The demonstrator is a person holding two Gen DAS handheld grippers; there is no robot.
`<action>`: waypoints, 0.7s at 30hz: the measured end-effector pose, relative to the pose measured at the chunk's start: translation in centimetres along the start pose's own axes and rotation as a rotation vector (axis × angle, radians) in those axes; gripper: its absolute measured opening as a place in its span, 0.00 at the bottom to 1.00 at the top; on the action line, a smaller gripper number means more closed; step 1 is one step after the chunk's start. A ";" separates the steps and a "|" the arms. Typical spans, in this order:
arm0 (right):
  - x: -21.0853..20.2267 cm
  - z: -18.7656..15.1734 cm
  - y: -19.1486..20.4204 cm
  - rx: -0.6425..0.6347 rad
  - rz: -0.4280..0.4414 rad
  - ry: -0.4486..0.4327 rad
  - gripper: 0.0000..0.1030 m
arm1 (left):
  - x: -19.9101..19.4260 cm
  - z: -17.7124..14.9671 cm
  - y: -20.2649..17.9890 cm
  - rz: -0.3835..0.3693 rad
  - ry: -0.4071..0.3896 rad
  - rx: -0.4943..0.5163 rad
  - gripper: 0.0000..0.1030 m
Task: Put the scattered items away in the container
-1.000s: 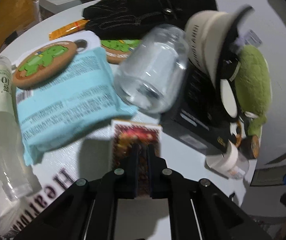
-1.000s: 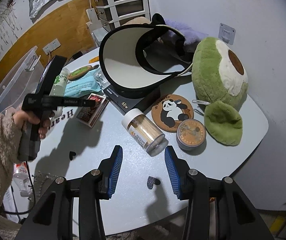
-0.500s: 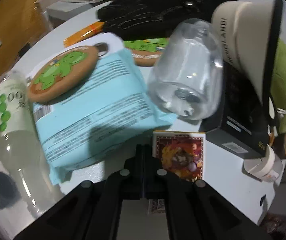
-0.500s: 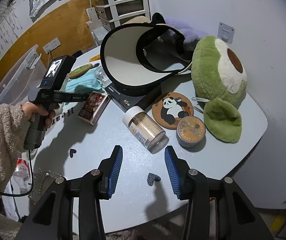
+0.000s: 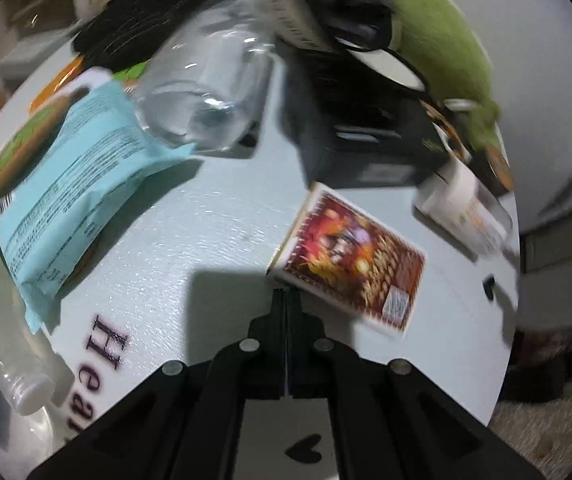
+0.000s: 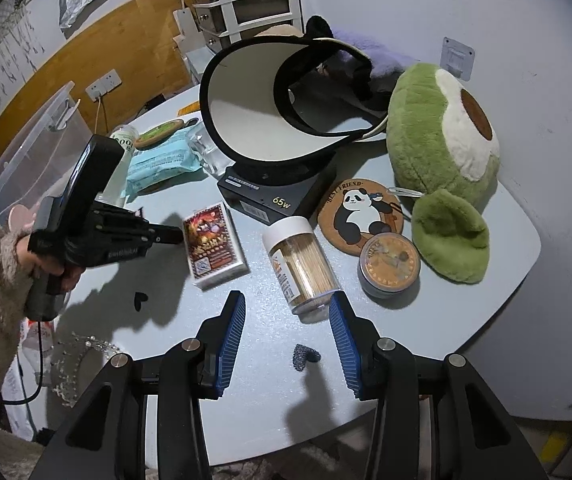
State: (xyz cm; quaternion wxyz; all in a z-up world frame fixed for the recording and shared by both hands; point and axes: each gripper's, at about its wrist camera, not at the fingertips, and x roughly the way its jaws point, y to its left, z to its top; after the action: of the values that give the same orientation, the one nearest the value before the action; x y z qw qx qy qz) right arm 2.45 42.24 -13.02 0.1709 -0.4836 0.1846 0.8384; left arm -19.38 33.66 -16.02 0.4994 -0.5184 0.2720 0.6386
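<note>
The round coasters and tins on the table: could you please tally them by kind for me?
Panda coaster: 1
Green-figure coaster: 1
Orange-lidded tin: 1
Total: 3

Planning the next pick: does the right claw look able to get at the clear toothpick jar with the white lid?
Probably yes: the right claw is open, the clear toothpick jar lies just ahead, nothing between them.

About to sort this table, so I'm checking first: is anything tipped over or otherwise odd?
Yes. The toothpick jar and the clear glass jar both lie on their sides. Nothing looks spilled or broken.
</note>
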 end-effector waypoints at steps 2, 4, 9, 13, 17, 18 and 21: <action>0.0 0.0 0.1 0.001 0.003 0.000 0.43 | -0.4 1.0 1.0 0.025 -0.024 -0.031 0.01; 0.1 -0.1 0.2 0.001 0.004 0.004 0.43 | -0.7 2.3 2.1 0.051 -0.046 -0.064 0.01; 0.4 -0.3 0.4 -0.004 0.002 0.015 0.43 | 0.4 5.7 3.1 0.068 -0.055 -0.059 0.01; 0.6 -0.7 0.4 -0.009 -0.002 0.025 0.43 | 2.7 6.4 0.2 0.033 -0.020 0.052 0.01; 0.9 -1.2 0.1 -0.011 -0.006 0.036 0.43 | 3.8 6.0 -1.6 -0.016 0.008 0.108 0.00; 1.0 -1.4 0.0 -0.011 -0.003 0.042 0.43 | 3.7 5.7 -2.1 -0.022 0.010 0.118 0.00; 1.3 -2.3 -0.5 -0.036 0.008 0.066 0.43 | 3.6 5.0 -3.4 -0.043 0.022 0.133 0.00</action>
State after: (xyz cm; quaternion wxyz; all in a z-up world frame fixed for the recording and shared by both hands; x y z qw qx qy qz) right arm 3.77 41.72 -15.30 0.1525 -0.5133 0.1770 0.8258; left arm -18.05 40.46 -17.27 0.5435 -0.4968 0.3081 0.6024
